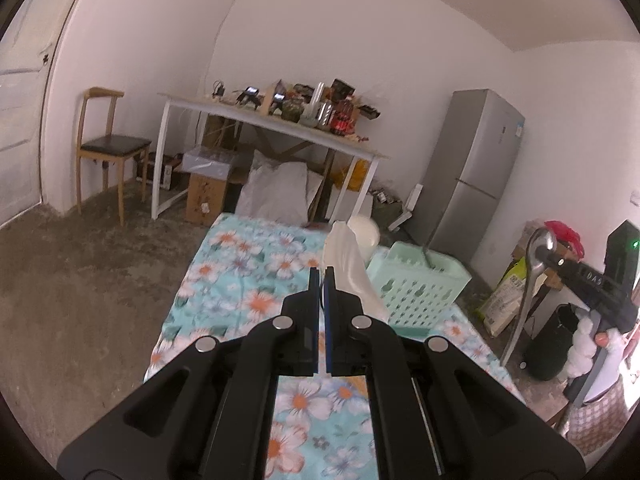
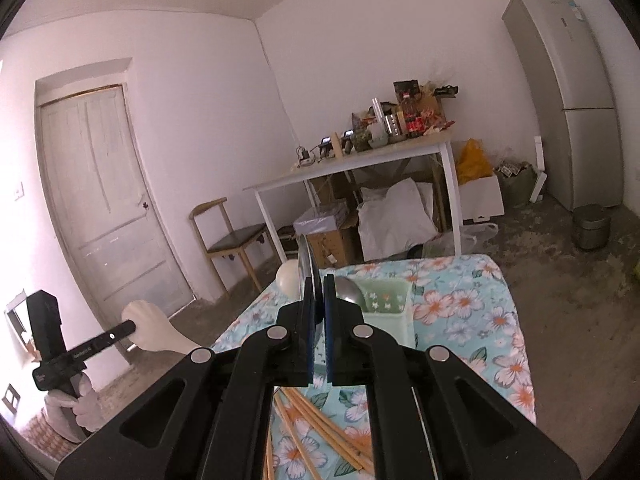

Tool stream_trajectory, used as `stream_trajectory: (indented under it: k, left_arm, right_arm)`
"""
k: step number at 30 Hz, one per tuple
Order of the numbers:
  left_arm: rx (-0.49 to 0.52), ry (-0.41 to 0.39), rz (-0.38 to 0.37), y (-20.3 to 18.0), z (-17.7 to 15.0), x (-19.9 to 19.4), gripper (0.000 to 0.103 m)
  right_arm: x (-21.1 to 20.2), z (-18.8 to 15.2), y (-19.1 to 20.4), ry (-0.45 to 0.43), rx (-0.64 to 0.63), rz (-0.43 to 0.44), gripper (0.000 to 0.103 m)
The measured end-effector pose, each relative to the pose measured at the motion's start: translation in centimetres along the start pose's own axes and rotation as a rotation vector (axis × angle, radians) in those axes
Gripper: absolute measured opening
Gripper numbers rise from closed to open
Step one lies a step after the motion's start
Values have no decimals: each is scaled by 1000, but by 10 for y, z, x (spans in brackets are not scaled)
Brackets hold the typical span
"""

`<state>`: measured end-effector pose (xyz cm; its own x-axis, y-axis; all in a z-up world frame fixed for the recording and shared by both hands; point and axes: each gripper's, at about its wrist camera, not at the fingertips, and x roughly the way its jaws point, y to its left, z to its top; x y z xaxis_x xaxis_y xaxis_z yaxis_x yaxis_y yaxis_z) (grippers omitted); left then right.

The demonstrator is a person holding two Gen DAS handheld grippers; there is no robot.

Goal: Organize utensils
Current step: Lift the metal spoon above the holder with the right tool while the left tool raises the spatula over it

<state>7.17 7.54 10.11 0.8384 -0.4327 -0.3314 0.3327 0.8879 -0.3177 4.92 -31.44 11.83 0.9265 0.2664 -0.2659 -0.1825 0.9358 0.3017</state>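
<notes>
The left gripper is closed on the handle of a white plastic rice paddle; its blue-padded jaws are pressed together, and the broad, smooth, slightly glossy blade is seen rising up and to the right of the fingertips. In the right wrist view the same paddle is seen clamped crosswise, clear of the surface.

The right gripper is closed on a long stainless-steel ladle. The polished shaft is seen passing between the pads, and in the left wrist view the curved metal handle hangs below the jaws, held in the air to the right of the surface.

Beyond both grippers, a pale green plastic basket with a perforated wall stands on the floral turquoise tablecloth that covers the surface. A metal spoon bowl is seen lying inside the basket. A round white bowl rests just behind the basket. Several plain wooden chopsticks lie loose and crossed on the cloth beneath the right gripper, apart from the basket.
</notes>
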Motion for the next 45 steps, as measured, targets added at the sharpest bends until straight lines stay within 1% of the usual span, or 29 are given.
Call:
stream_trajectory:
  k: [3,9,15,19,24,26,29,31,32,34,36,39,41,43,45]
  left_arm:
    - [31,-15,-16,-16,20,5,1]
    - [142,-56,-43,-54,55,18,1]
    - [279,-67,6,-88,74,43,1]
    - [335,-44,49,-100,79,61,1]
    - [333,-45,48,-99,85,67,1]
    - [317,-39,26,-98,86,67,1]
    - [301,-39,-27,-99,86,65,1]
    - [289,-38,-70,-102,85,64,1]
    - [282,-38,-104,-107,86,66,1]
    - [288,-32,-126,-115,85,72,1]
    - [310,-19,-151,-129,82,85,1]
    - [346,3,-158,-146,77,107,1]
    - [371,25,-149,-155,73,124,1]
    - [400,52,-124,-163,68,143,1]
    - [417,90,-108,-169,64,162,1]
  right_arm:
    - [0,9,-3,-9,-1,2,4]
    - [-4,31,-5,-72,-5,17,4]
    - [-6,53,-4,-134,-42,23,4]
    - [-6,69,-7,-174,-58,19,4]
    - [-2,84,-9,-214,-94,-9,4]
    - [-1,87,-9,-225,-105,-25,4]
    - [-2,91,-10,-246,-117,-45,4]
    - [-7,93,-11,-264,-134,-75,4]
    - [-8,94,-12,-271,-140,-90,4]
    - [-12,96,-13,-280,-147,-115,4]
    - [-21,96,-19,-291,-141,-140,4]
    - [-31,96,-26,-300,-133,-168,4]
    - [-35,96,-31,-303,-127,-182,4]
    - [-38,95,-35,-304,-121,-190,4]
    - [-39,95,-39,-303,-114,-192,4]
